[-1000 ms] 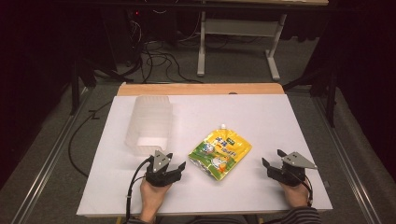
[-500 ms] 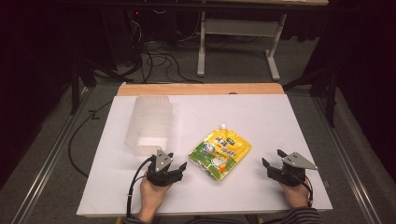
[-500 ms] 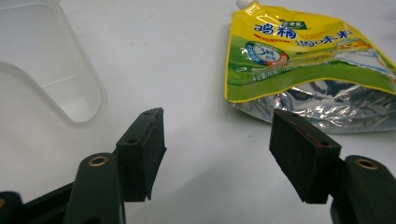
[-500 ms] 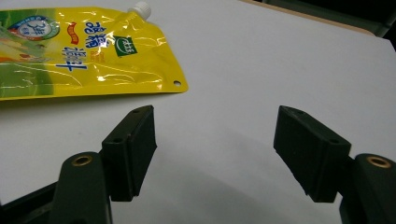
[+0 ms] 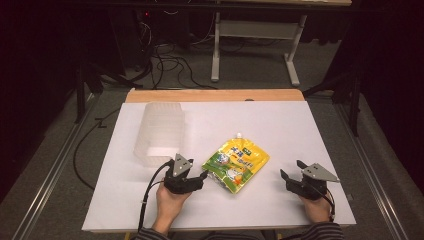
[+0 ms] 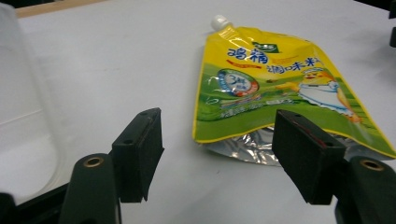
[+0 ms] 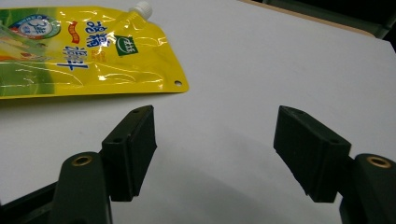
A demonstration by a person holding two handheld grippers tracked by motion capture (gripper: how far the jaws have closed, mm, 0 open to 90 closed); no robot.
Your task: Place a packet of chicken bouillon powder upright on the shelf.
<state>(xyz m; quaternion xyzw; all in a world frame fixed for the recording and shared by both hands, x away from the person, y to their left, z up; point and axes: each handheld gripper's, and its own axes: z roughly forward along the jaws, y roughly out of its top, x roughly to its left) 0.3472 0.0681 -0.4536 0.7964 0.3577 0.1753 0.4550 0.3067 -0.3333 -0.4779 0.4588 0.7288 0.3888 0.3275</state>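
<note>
Pouch (image 5: 236, 163), yellow and green with a white screw cap (image 5: 239, 135) at its far end, lies flat on the white counter (image 5: 280, 125), a little nearer the person than the middle. Its silver bottom edge faces the person, and printed characters and a round blue badge show on its front.

Just beside that bottom edge, on the pouch's left, the left gripper (image 5: 203, 175) is held in the person's left hand (image 5: 170, 204). Its jaws are spread wide and have just been opening further, with nothing between them; in the left gripper view (image 6: 217, 154) the pouch's silver corner lies just beyond the right-hand jaw, apart from it. A black cable (image 5: 150, 192) trails from this gripper toward the counter's near edge.

A clear plastic tub (image 5: 160, 132) stands on the counter beyond the left gripper and to the left of the pouch, near both.

Well apart on the other side, the right gripper (image 5: 291, 176) sits low near the counter's near right corner. Its jaws are spread wide too, over bare counter, and the right gripper view (image 7: 215, 154) shows the pouch lying off to the upper left, clear of them.
</note>
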